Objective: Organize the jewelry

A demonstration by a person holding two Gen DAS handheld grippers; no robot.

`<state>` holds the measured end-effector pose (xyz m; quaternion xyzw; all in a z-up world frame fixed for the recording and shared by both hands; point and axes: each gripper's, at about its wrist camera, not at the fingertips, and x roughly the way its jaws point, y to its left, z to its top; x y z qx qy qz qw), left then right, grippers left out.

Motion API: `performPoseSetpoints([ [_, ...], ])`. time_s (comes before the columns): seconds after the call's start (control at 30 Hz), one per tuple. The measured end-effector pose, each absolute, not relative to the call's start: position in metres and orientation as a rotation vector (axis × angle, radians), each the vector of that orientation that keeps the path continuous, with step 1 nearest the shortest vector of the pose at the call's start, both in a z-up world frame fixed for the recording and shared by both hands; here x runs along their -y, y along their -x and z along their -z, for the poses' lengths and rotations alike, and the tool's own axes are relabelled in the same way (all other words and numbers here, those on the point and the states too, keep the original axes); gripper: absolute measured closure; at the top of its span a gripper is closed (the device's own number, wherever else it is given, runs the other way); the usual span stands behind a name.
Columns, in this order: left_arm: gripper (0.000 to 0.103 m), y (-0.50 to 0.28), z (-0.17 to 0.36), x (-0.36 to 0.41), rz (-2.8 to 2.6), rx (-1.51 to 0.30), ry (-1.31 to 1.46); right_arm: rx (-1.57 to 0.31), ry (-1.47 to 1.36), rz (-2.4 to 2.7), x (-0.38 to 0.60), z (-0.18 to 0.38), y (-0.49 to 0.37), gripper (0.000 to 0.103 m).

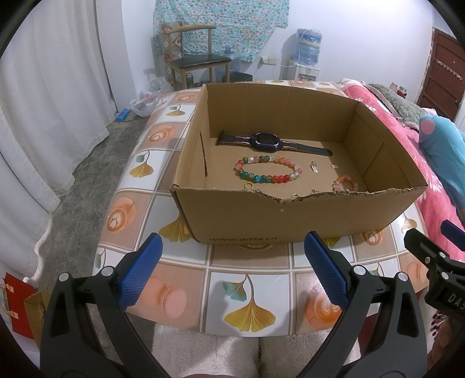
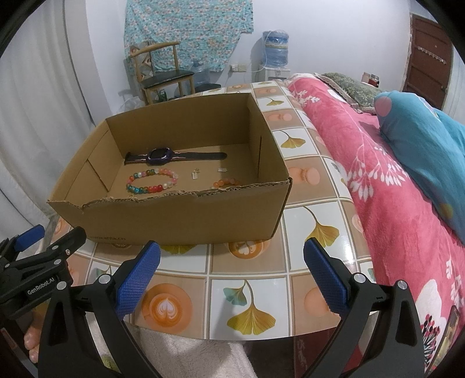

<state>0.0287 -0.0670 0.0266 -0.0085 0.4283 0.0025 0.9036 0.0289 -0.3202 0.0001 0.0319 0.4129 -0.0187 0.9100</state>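
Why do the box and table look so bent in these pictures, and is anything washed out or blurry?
Both views come through fisheye lenses, so straight edges bow. Left wrist view: the cardboard box rim curves, corners go black, and the curtain is washed out. Right wrist view: the table bulges, with soft glare near its right edge; the multicoloured bead bracelet stays sharp.

Round table under glossy tile-pattern cloth printed with ginkgo leaves, latte cups, macarons. Pink floral fleece blanket lay just beside table; blue pillow rested on blanket. Wooden armchair with black seat stood against far wall, below hung turquoise floral cloth. Water dispenser with blue bottle stood near wall socket. White curtain hung at side; dark red door opposite.
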Motion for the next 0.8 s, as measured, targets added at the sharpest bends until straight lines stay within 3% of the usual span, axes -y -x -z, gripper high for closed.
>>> performPoseSetpoints([
  [0.8, 0.008, -0.0276, -0.0249, 0.0700, -0.007, -0.888, 0.022, -0.853, -0.066, 0.040, 0.3197, -0.0003, -0.0290, 0.007],
])
